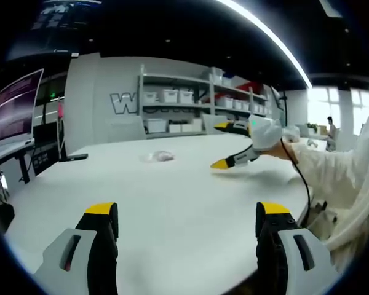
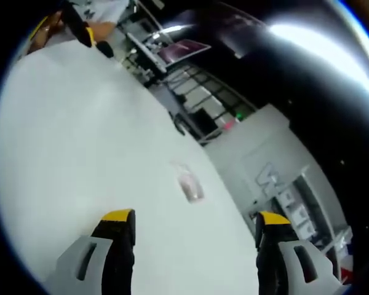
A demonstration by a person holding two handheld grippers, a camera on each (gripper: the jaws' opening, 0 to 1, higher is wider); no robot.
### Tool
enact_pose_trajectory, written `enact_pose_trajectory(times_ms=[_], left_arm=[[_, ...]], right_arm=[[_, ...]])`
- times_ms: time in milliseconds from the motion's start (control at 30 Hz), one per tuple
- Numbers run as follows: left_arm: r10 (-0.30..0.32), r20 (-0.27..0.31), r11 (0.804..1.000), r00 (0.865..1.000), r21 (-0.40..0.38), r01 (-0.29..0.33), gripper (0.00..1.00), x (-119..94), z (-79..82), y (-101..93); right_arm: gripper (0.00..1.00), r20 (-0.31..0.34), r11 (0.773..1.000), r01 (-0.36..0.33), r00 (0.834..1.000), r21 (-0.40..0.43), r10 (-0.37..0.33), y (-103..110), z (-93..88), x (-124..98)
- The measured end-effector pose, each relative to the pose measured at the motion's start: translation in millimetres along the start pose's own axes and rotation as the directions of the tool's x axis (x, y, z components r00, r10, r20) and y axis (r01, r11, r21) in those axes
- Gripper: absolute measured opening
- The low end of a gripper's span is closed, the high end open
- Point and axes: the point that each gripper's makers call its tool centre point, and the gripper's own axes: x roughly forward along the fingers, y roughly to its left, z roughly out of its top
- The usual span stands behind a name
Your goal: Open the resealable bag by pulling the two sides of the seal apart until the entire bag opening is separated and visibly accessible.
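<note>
Fingers of the left gripper (image 1: 187, 230), black with yellow tips, spread wide and grasping nothing; fingers of the right gripper (image 2: 195, 236) likewise spread, empty. In the left gripper view the right gripper (image 1: 234, 144) comes in from the right, gloved hand (image 1: 265, 132) on it, its fingers apart above the wide white counter (image 1: 172, 196), well short of the bag

Small clear resealable plastic bag (image 1: 161, 157) lies flat on the counter, near the far middle, well apart from both grippers; in the right gripper view the same bag (image 2: 189, 183) sits ahead between the fingers, nothing touching it. Pale pinkish contents inside, too small to tell what. Seal state cannot be read at this size

Risks, as judgement: bag is thin and flat, fingers may slide over it or pinch both walls together, then pulling won't part the seal; light bag may skid on the smooth counter; grabbing below the seal could squash the contents
</note>
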Motion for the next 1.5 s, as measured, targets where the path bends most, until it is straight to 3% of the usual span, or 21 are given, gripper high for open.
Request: enact_pose_trajectory(times_ms=[600,1500], left_arm=[[0.002,0.004,1.0,1.0,-0.005,-0.002,0.92,-1,-0.5,0.8],[0.006,0.005,1.0,1.0,-0.02,-0.006,0.92,-2,-4.2,5.0]], right_arm=[[0.78,-0.006,0.999,0.012,1.0,-0.043,-0.012,-2,1.6,8],[0.75,-0.003,0.993,0.002,1.0,-0.118,-0.002,4,13.4,46]])
